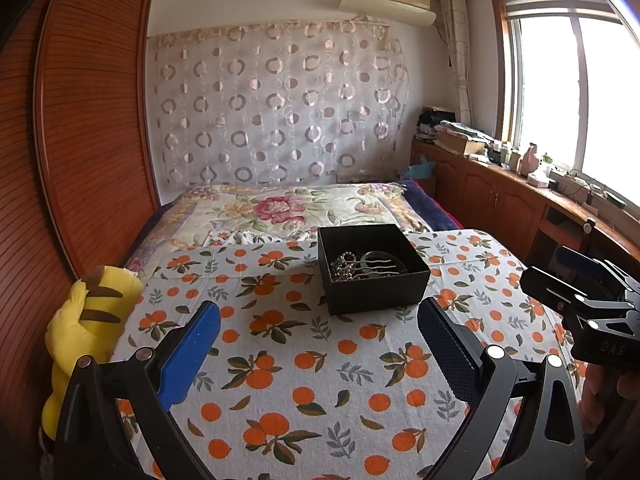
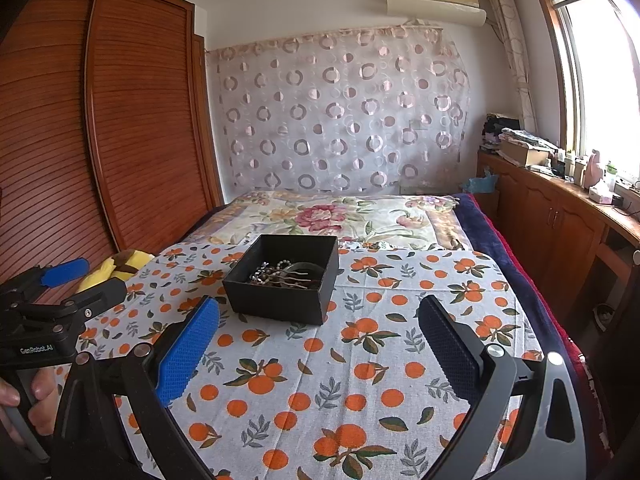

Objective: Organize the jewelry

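Observation:
A black open box (image 1: 376,292) stands on the orange-print cloth (image 1: 304,368); it also shows in the right wrist view (image 2: 280,300). Inside lies a tangle of jewelry (image 1: 362,266): beaded strands, a green bangle and hairpins, also seen from the right (image 2: 284,274). My left gripper (image 1: 320,320) is open and empty, hovering short of the box. My right gripper (image 2: 318,316) is open and empty, also short of the box. The right gripper shows at the left view's right edge (image 1: 560,276). The left gripper shows at the right view's left edge (image 2: 86,280).
A yellow plush toy (image 1: 86,328) lies at the cloth's left edge beside a wooden wardrobe (image 1: 80,140). A floral bedspread (image 1: 288,208) stretches behind the box. A wooden cabinet (image 1: 500,200) with clutter runs along the right under the window.

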The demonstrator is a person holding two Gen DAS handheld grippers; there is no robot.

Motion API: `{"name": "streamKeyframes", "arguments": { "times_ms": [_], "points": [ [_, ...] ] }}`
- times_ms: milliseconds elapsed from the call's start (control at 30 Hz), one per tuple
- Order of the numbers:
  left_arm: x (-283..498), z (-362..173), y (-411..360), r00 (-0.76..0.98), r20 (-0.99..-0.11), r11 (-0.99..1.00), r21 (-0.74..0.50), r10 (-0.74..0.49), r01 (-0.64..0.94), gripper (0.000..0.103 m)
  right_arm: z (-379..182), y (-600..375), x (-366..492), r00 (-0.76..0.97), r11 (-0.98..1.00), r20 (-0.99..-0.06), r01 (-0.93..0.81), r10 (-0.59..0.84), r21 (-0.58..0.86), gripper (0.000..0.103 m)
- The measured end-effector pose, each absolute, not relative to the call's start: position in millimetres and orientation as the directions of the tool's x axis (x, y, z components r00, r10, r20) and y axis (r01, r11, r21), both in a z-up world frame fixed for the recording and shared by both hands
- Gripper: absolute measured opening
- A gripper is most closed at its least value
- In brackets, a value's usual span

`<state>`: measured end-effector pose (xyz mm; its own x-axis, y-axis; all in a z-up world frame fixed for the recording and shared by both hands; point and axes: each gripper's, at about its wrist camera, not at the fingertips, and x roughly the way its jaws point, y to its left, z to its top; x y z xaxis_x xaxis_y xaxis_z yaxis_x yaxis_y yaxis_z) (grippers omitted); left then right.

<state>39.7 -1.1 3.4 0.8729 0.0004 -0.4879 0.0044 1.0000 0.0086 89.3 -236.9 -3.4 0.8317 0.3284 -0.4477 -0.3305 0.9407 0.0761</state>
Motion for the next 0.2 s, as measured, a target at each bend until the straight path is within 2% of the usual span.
{"name": "streamKeyframes", "arguments": {
  "times_ms": [200],
  "points": [
    [38.5,2.1,-1.8,0.872,-0.489,1.0,0.008,0.007,-0.003,0.095,-3.9,-237.2,89.2,0.832,0.941,-0.447,-0.33,0.329,0.077,0.1]
  ]
}}
